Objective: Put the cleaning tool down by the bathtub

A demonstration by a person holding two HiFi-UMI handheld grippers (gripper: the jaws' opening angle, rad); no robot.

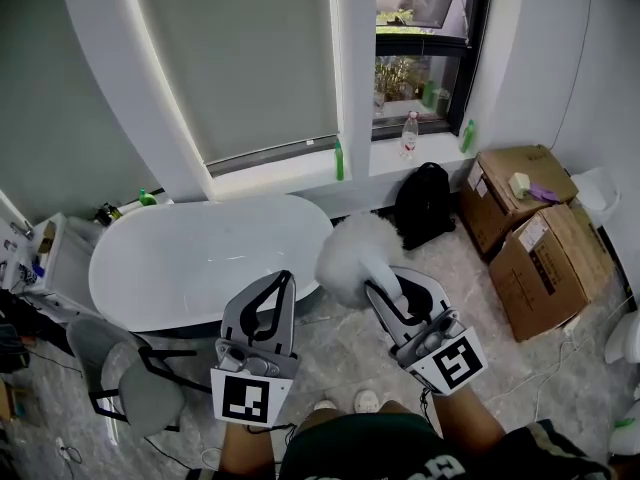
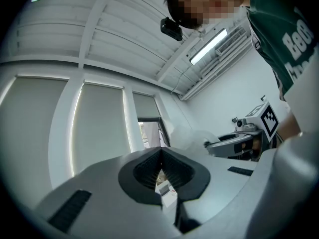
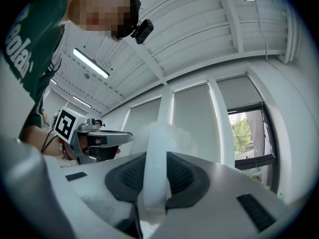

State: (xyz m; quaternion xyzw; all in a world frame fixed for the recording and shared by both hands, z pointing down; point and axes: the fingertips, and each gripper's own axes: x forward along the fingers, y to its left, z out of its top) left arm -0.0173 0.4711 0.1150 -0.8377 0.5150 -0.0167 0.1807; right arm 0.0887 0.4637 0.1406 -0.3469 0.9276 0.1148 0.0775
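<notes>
The task is not yet finished: the duster [image 1: 352, 258] is off the floor, held up in the air. The right tongs [image 1: 378, 293] are clamped on its white handle [image 3: 155, 168]. In the right gripper view the handle runs straight up between the two dark pads, which press on it from both sides. The fluffy white head sticks out beyond the tips. From the head view it hangs just past the rounded end of the bathtub [image 1: 210, 208], on the side towards the backpack [image 1: 425, 203].

The left tongs [image 1: 280, 283] are closed with nothing in them. In the left gripper view the ribbed pads meet at the tip and only the room shows behind them. They hover over the near rim of the tub, beside the right pair.

So the carrying part looks about done, since the duster is already next to the tub. What is left, as I judge it, is to lower it to the floor [image 1: 340, 358] near the tub's end, let go of the handle and draw the hand back.
</notes>
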